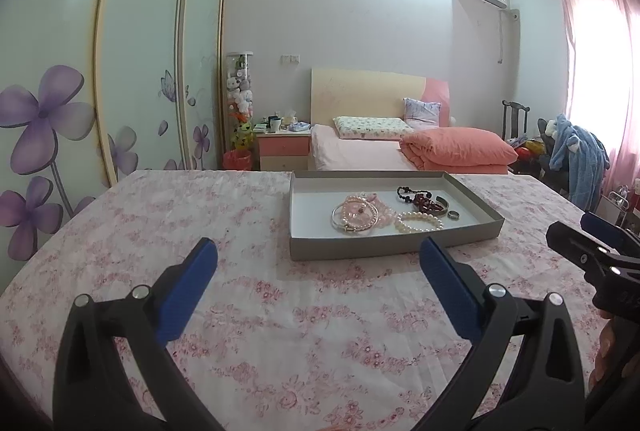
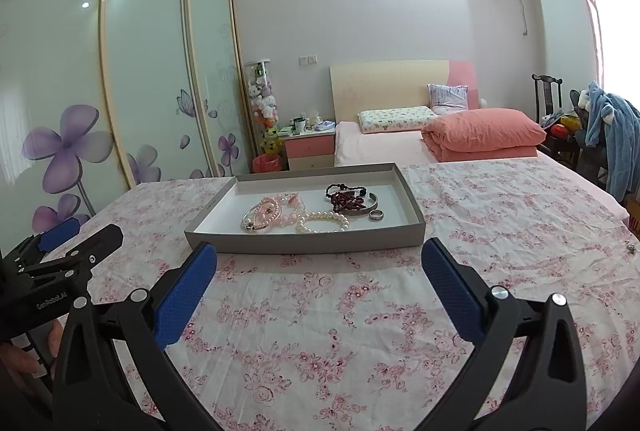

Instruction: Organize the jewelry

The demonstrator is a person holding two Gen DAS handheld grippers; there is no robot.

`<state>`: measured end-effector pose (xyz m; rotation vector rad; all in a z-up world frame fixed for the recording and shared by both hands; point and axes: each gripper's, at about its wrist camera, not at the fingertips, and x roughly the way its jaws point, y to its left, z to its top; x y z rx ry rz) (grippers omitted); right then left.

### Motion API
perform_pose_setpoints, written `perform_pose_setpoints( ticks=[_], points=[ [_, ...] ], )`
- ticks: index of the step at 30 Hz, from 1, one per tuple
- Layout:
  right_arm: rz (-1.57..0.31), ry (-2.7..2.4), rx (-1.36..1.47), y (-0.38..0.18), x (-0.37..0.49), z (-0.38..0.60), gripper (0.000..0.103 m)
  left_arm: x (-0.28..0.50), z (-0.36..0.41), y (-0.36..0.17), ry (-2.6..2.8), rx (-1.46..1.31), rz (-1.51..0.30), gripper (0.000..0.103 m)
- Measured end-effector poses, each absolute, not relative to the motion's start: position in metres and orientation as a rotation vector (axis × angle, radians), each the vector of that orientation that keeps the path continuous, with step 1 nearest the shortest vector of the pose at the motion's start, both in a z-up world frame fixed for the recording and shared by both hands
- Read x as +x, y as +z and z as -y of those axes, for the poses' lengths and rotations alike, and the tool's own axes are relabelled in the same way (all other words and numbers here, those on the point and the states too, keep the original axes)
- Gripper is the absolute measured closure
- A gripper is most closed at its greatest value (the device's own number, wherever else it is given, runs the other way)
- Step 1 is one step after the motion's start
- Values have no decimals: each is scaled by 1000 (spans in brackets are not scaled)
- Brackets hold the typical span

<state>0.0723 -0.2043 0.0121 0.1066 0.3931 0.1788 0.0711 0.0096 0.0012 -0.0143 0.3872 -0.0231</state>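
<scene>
A shallow grey tray [image 1: 394, 242] [image 2: 304, 243] sits on the floral tablecloth and holds the jewelry: a white pearl bracelet [image 1: 420, 222] [image 2: 322, 222], a pink bead bracelet with a silver bangle [image 1: 354, 215] [image 2: 264, 216], dark red and black beads [image 1: 420, 199] [image 2: 347, 197] and a silver ring [image 1: 453, 215] [image 2: 376, 214]. My left gripper [image 1: 318, 259] is open and empty, short of the tray and left of it. My right gripper [image 2: 320, 259] is open and empty, just in front of the tray's near wall. Each gripper shows at the edge of the other's view.
The table wears a pink floral cloth [image 2: 340, 311]. A small metal object [image 2: 632, 248] lies on the cloth far right. Behind are a bed with an orange quilt [image 2: 480, 135], a nightstand [image 2: 312, 147], sliding wardrobe doors [image 2: 140, 71] and a chair with blue clothing [image 2: 612, 135].
</scene>
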Motion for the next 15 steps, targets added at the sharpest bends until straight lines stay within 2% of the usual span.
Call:
perform_pose_setpoints(
  ticks=[15],
  points=[
    [-397,181,108,11,72,205,2,73,-11,0,-21,-18,-406,4]
  ],
)
